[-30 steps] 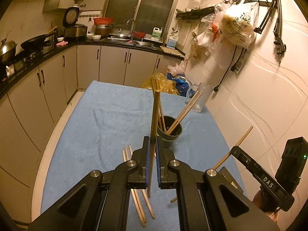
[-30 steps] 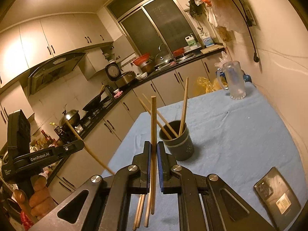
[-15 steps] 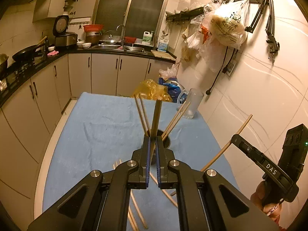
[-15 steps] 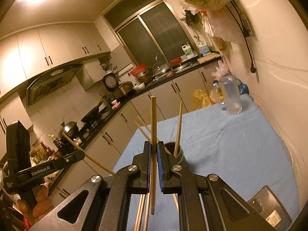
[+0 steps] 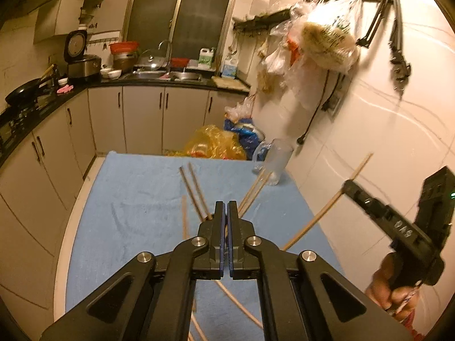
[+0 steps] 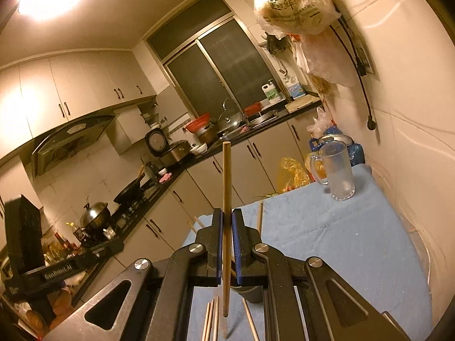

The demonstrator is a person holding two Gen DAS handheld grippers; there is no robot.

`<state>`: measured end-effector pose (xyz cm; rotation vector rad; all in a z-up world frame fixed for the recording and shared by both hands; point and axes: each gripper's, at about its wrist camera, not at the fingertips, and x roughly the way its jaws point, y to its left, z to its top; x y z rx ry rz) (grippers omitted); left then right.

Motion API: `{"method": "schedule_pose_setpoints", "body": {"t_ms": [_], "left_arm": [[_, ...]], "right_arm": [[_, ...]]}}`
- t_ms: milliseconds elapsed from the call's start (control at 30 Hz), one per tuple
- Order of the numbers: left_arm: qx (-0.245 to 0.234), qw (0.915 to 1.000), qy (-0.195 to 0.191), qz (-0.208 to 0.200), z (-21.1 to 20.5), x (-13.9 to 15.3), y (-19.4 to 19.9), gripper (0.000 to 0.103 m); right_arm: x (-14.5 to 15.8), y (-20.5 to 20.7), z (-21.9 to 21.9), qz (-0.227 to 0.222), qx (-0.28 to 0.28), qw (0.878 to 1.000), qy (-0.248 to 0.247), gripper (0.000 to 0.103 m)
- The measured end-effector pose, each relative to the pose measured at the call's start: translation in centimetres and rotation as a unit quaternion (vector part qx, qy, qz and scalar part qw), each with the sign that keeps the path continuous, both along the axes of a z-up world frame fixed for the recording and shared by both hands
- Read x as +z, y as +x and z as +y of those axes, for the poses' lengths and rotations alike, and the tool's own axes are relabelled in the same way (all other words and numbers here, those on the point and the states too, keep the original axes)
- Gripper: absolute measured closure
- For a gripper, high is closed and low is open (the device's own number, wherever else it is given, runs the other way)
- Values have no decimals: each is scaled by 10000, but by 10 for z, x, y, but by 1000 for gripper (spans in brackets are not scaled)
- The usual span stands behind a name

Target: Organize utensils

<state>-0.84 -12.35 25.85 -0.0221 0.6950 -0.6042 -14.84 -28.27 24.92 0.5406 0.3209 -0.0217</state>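
My left gripper (image 5: 226, 209) hangs over the dark utensil cup, which its fingers hide. Several wooden chopsticks (image 5: 196, 193) fan out of the cup behind the fingertips. The jaws stand nearly together; a sliver of wood shows low between them, and I cannot tell if it is gripped. My right gripper (image 6: 226, 221) is shut on one upright chopstick (image 6: 226, 187); it also shows in the left wrist view (image 5: 327, 207). The dark cup (image 6: 251, 294) shows just under the right fingers. Loose chopsticks (image 6: 212, 321) lie on the blue cloth (image 6: 327, 241).
A clear glass mug (image 5: 274, 164) stands at the table's far right corner, also in the right wrist view (image 6: 338, 170). Yellow and blue bags (image 5: 216, 142) sit behind the table. The wall is close on the right. Cabinets and counter run along the left.
My left gripper moved forward over the cup and the tall chopstick it held upright no longer stands between its fingers. My right gripper rose and tilted up with its chopstick.
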Motion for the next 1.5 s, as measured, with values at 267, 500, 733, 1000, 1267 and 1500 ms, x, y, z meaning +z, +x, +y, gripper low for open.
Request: {"method": "schedule_pose_setpoints", "body": {"t_ms": [267,500,733,1000,1267,1500], "left_arm": [[193,9926,124,1191,17,-73,48,82],[936,9645,350,2443,26,-161,127,76],[1284,9369,415,3226,5,-218,175,76],[1722,9250,1184,3175,-24,-245,196,76],[1786,9328,998,2967,-17,-246,183,97],[1600,9557,356,2444,8,-199,150,97]], "right_arm": [[-16,5,-10,168,49,9998,94,96],[-29,13,-7,303,236,9992,109,96],[-37,19,-10,374,285,9988,118,96],[-47,22,-26,450,268,9985,184,96],[-54,23,-35,488,217,9983,246,96],[-54,18,-32,475,136,9984,275,96]]}}
